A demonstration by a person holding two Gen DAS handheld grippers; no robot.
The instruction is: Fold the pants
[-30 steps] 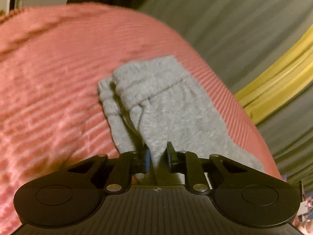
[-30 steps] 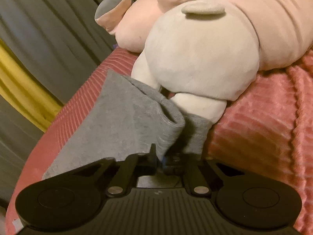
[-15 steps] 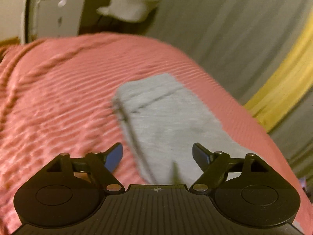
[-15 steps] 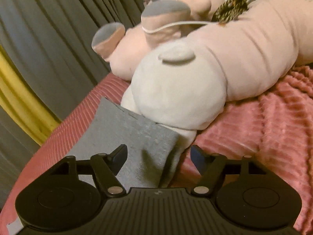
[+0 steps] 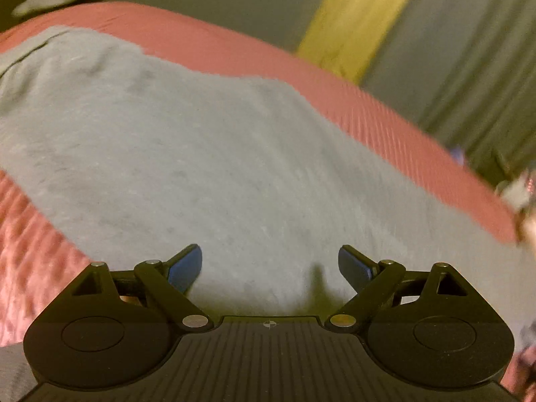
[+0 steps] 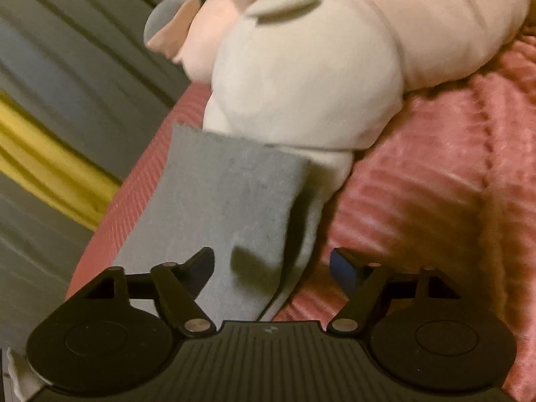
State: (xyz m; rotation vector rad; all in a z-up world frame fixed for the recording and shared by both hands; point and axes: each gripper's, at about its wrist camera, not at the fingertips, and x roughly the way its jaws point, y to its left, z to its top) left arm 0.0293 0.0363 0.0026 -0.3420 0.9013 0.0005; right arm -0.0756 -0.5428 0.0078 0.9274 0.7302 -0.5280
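The grey pants (image 5: 187, 154) lie folded flat on the pink ribbed bedspread (image 5: 30, 254). My left gripper (image 5: 269, 263) is open and empty, low over the near part of the cloth. In the right wrist view the pants (image 6: 227, 207) end against a plush toy, with a folded edge running down the right side. My right gripper (image 6: 271, 264) is open and empty, straddling that folded edge without holding it.
A large pink and cream plush toy (image 6: 318, 67) lies on the bedspread (image 6: 435, 201) just beyond the pants' far end. Grey curtains with a yellow stripe (image 5: 361, 16) hang past the bed's edge, close to the pants' long side.
Both grippers let go of the pants one second ago and opened. The left has since swung in low over the cloth. The right has shifted closer to the folded edge.
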